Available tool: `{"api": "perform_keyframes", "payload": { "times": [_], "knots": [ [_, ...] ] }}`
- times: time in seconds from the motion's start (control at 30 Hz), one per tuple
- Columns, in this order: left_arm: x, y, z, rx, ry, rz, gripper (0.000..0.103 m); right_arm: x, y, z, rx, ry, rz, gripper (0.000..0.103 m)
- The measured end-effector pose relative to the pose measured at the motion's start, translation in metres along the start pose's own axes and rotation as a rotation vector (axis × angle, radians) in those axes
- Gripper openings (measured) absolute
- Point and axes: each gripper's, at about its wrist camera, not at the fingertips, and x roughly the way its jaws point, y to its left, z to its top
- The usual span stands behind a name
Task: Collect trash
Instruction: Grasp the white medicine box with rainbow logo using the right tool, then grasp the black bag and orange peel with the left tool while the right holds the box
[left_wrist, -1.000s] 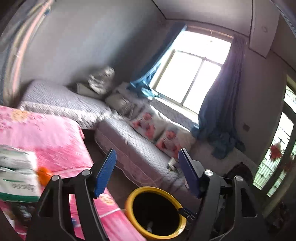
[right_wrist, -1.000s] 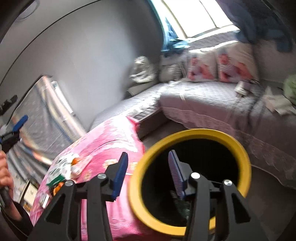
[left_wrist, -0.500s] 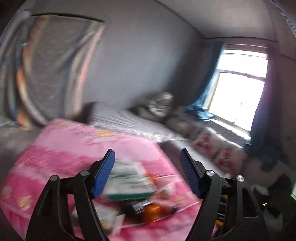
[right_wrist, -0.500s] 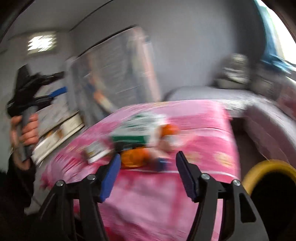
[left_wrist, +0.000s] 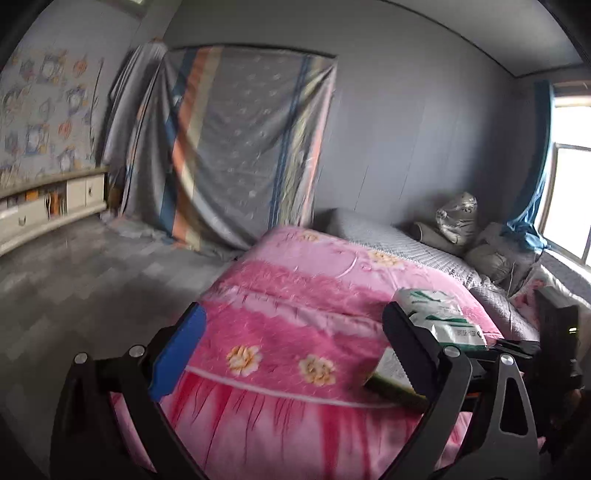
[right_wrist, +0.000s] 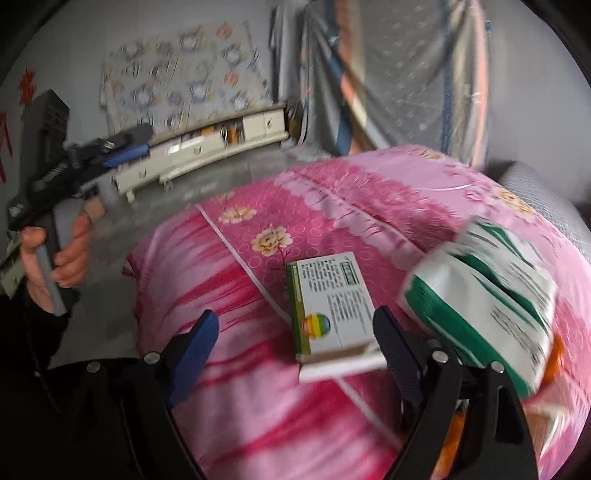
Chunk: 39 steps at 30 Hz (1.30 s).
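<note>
A green and white box (right_wrist: 328, 306) lies flat on the pink flowered quilt (right_wrist: 332, 206). It sits between the fingers of my right gripper (right_wrist: 295, 347), close to the right finger; the jaws are opening and the pads do not press on it. A white and green bag (right_wrist: 480, 302) lies just right of the box, with something orange (right_wrist: 554, 354) under its edge. My left gripper (left_wrist: 291, 343) hovers over the quilt's near edge, jaws opening with nothing between them. The box (left_wrist: 391, 373) and the bag (left_wrist: 439, 317) show beside its right finger. A hand (right_wrist: 55, 258) holds the left gripper (right_wrist: 122, 151) out to the left.
A striped cloth (left_wrist: 240, 147) hangs over something tall against the back wall. A low white cabinet (right_wrist: 207, 144) stands along the far wall past grey floor (left_wrist: 92, 266). A grey couch (left_wrist: 406, 243) with cushions runs to the window (left_wrist: 569, 203).
Both views have swung away from the yellow bin and the window to the pink quilt with the box and bag. Both pairs of jaws stand wider. The bin is out of view.
</note>
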Motion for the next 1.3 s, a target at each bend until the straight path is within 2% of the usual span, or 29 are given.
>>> {"api": "perform_keyframes", "payload": {
  "times": [0.13, 0.37, 0.4, 0.43, 0.53, 0.6, 0.7, 0.83, 0.97, 1.1, 1.3],
  "knots": [
    [0.012, 0.018, -0.003, -0.052, 0.044, -0.023, 0.092, 0.035, -0.005, 0.007, -0.012, 0.09, -0.039, 0.082],
    [0.021, 0.01, -0.017, -0.027, 0.092, -0.042, 0.092, 0.061, -0.023, -0.003, 0.039, 0.152, -0.067, 0.082],
    [0.022, 0.007, -0.019, -0.022, 0.1, -0.046, 0.092, 0.064, -0.024, -0.003, 0.044, 0.152, -0.071, 0.078],
    [0.023, 0.005, -0.019, -0.018, 0.103, -0.051, 0.092, 0.065, -0.024, -0.003, 0.048, 0.154, -0.065, 0.067],
    [0.024, -0.006, -0.021, 0.01, 0.111, -0.06, 0.092, 0.066, -0.024, -0.004, 0.058, 0.142, -0.062, 0.065],
    [0.023, -0.015, -0.021, 0.032, 0.116, -0.069, 0.092, 0.057, -0.025, -0.004, 0.072, 0.11, -0.061, 0.065],
    [0.023, -0.038, -0.024, 0.086, 0.145, -0.116, 0.092, 0.019, -0.038, -0.005, 0.159, 0.004, 0.004, 0.065],
    [0.026, -0.078, -0.036, 0.183, 0.19, -0.2, 0.092, -0.065, -0.071, -0.022, 0.323, -0.209, 0.058, 0.065],
    [0.036, -0.127, -0.054, 0.283, 0.26, -0.325, 0.092, -0.15, -0.108, -0.066, 0.526, -0.402, 0.029, 0.065],
    [0.048, -0.171, -0.073, 0.345, 0.333, -0.421, 0.092, -0.201, -0.115, -0.112, 0.607, -0.503, -0.054, 0.065],
    [0.06, -0.232, -0.093, 0.449, 0.378, -0.494, 0.09, -0.23, -0.113, -0.172, 0.703, -0.546, -0.101, 0.065]
  ]
}}
